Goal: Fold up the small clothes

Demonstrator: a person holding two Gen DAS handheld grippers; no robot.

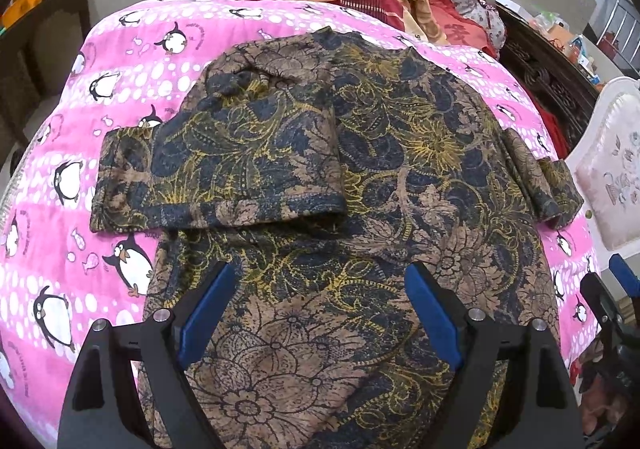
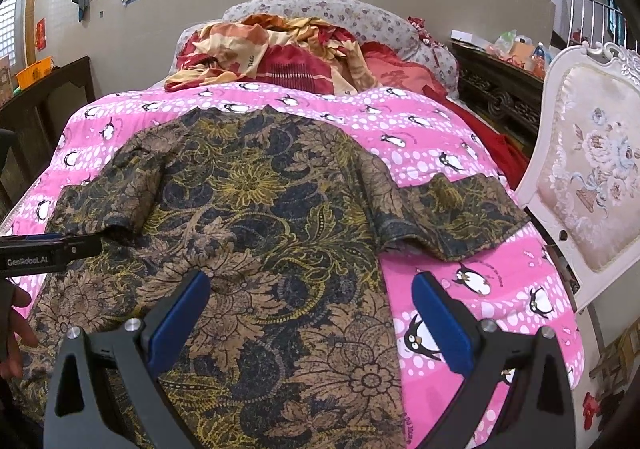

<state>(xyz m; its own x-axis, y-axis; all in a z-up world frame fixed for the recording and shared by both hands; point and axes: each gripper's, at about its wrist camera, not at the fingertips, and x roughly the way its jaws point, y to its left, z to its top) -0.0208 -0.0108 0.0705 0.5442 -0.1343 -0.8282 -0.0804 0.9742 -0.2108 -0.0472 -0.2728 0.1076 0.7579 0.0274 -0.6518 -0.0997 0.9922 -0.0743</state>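
Note:
A short-sleeved shirt point(image 1: 400, 153) in a brown, navy and yellow flower print lies flat on the pink penguin quilt point(image 1: 132, 49). Its left sleeve point(image 1: 248, 165) is folded inward across the body; its right sleeve point(image 2: 456, 209) still spreads out over the quilt. My left gripper point(image 1: 320, 289) is open and empty, hovering over the shirt's lower body. My right gripper point(image 2: 312, 301) is open and empty above the shirt's lower right edge point(image 2: 384, 309). The left gripper's body shows at the left edge of the right wrist view point(image 2: 48, 249).
A crumpled red and cream blanket point(image 2: 280, 53) and flowered pillows point(image 2: 352, 17) lie at the head of the bed. A white padded chair point(image 2: 588, 169) stands close to the bed's right side. Dark wooden furniture point(image 2: 48, 105) stands on the left, a carved cabinet point(image 2: 496, 89) on the right.

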